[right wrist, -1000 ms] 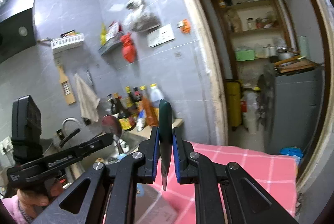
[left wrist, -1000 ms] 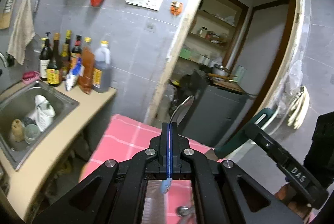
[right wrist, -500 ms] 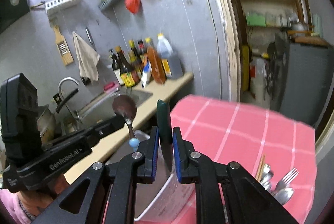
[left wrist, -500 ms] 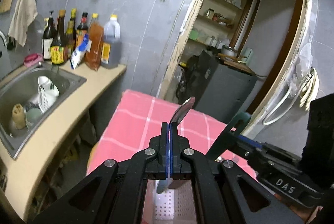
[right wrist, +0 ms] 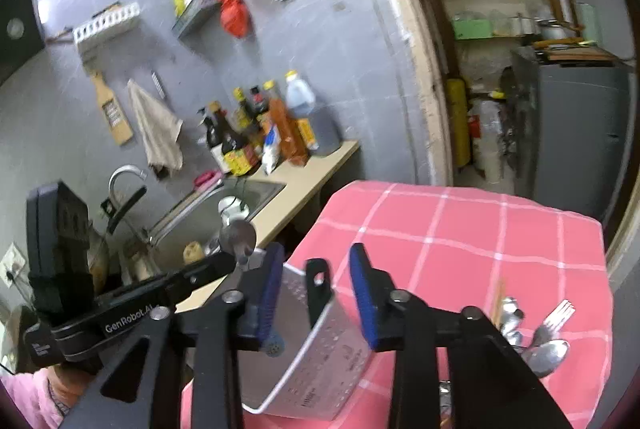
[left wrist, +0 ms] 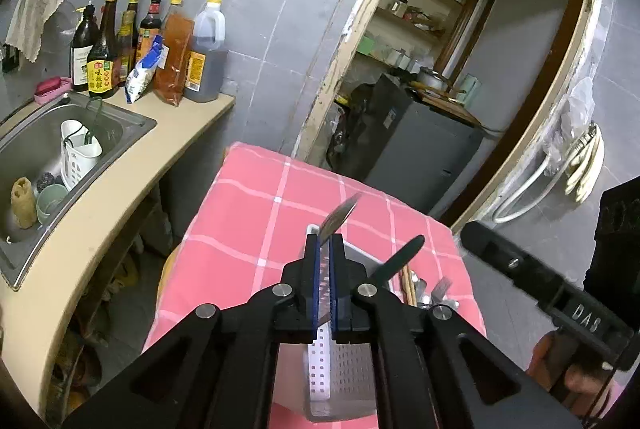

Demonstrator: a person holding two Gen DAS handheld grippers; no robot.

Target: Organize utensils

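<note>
My left gripper (left wrist: 328, 243) is shut on a steel spoon (left wrist: 340, 217), whose bowl sticks up past the blue pads; the jaws are just starting to ease apart with the handle still pinched. It hovers over a white perforated utensil holder (left wrist: 320, 369) on the pink checked tablecloth (left wrist: 256, 213). My right gripper (right wrist: 316, 261) is opening. A dark-handled knife (right wrist: 318, 289) stands in the holder (right wrist: 320, 349) between the pads, which do not touch it. The right wrist view shows the left gripper (right wrist: 236, 263) with the spoon (right wrist: 238, 239) at the holder's left rim.
Loose forks, spoons and chopsticks (right wrist: 536, 333) lie on the cloth right of the holder. A counter with a sink (left wrist: 48, 157) and several sauce bottles (left wrist: 152, 49) runs along the left. A grey cabinet (left wrist: 420, 145) stands in the doorway beyond the table.
Both grippers came down over the holder. The right jaws parted and let go of the knife, which now stands in the holder. The left gripper still holds the spoon.
</note>
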